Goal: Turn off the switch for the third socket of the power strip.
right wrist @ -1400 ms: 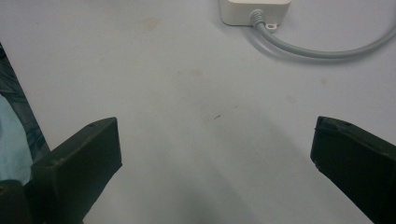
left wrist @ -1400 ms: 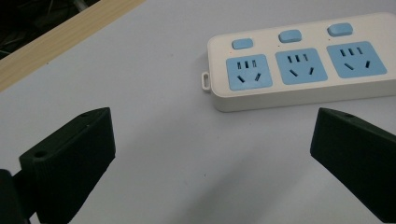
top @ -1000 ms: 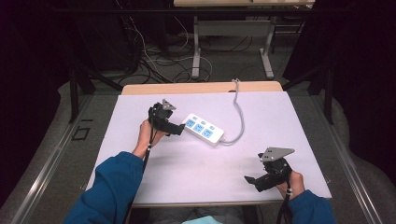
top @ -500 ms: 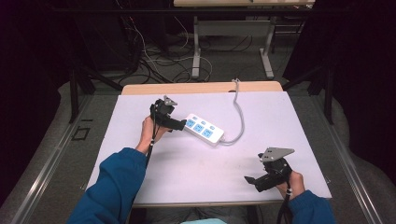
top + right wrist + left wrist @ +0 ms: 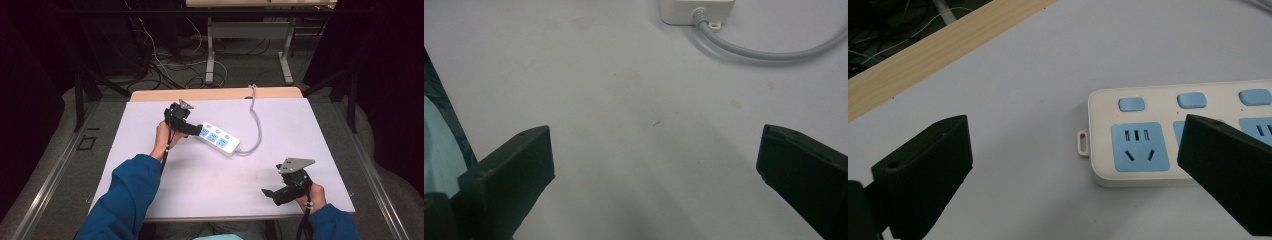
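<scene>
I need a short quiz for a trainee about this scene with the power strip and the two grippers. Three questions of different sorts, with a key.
1. True or false: the left gripper is shut on the power strip.
2. Which gripper is nearer to the power strip? A) left B) right
3. Fill in: the sockets and the buttons of the strip have the colour ____.

Key:
1. False. In the left gripper view its jaws stand wide apart, one jaw over the strip and the other beside its end.
2. A. The right gripper is at the near right part of the table, apart from the strip and its grey cable.
3. Blue.
</scene>
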`<state>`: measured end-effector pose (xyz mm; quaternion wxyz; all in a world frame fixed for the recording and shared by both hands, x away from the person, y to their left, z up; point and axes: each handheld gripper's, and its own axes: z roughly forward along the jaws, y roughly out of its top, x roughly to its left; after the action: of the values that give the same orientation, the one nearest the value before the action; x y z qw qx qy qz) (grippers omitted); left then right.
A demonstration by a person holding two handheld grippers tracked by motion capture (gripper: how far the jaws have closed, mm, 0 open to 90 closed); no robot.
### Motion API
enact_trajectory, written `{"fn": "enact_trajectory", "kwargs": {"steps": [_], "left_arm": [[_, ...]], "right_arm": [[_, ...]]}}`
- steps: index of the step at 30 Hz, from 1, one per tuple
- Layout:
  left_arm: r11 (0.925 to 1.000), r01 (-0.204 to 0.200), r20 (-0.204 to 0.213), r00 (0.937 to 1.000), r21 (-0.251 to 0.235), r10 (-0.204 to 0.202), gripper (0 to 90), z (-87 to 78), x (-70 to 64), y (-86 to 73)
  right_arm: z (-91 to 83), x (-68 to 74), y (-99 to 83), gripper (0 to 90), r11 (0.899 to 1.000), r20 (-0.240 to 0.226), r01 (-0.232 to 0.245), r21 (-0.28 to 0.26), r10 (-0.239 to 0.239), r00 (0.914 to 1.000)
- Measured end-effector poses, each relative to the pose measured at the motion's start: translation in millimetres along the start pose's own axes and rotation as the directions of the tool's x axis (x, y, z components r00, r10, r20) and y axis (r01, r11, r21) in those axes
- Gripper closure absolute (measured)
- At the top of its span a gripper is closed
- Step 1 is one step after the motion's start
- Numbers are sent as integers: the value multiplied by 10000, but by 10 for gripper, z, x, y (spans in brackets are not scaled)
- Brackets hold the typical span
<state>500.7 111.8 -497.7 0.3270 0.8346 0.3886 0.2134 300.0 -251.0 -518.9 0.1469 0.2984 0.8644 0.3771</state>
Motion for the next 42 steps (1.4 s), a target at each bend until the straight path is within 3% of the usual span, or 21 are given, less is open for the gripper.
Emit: {"fn": "enact_trajectory", "kwargs": {"steps": [8, 11, 12, 14, 15, 30, 42], "left_arm": [[9998, 175, 66, 9998, 40, -175, 192, 64, 3, 11], [10000, 97, 119, 9999, -3, -97, 280, 77, 4, 23], [9999, 152, 105, 9998, 0, -152, 383, 78, -2, 26], [9998, 165, 169, 9997, -106, -163, 421, 86, -4, 32], [9998, 166, 206, 9997, -100, -164, 497, 91, -7, 34], [9990, 120, 502, 9987, -427, -99, 897, 199, -34, 66], [9994, -153, 888, 9959, -321, 181, 900, 331, -129, 73]], "right_arm": [[0, 1, 0, 14, 10000, -6, 3, 6, -3, 10000], [-2, 0, 1, 15, 10000, -42, 4, 56, -4, 10000], [0, 1, 0, 15, 10000, 4, 8, -2, -8, 10000], [0, 1, 0, 15, 10000, 0, 2, 5, -2, 10000], [2, 3, 2, 15, 10000, 3, -41, 43, 41, 10000], [5, 1, 3, 16, 10000, -15, -5, 59, 5, 10000], [6, 2, 2, 18, 10000, -16, 2, 58, -2, 10000]]}}
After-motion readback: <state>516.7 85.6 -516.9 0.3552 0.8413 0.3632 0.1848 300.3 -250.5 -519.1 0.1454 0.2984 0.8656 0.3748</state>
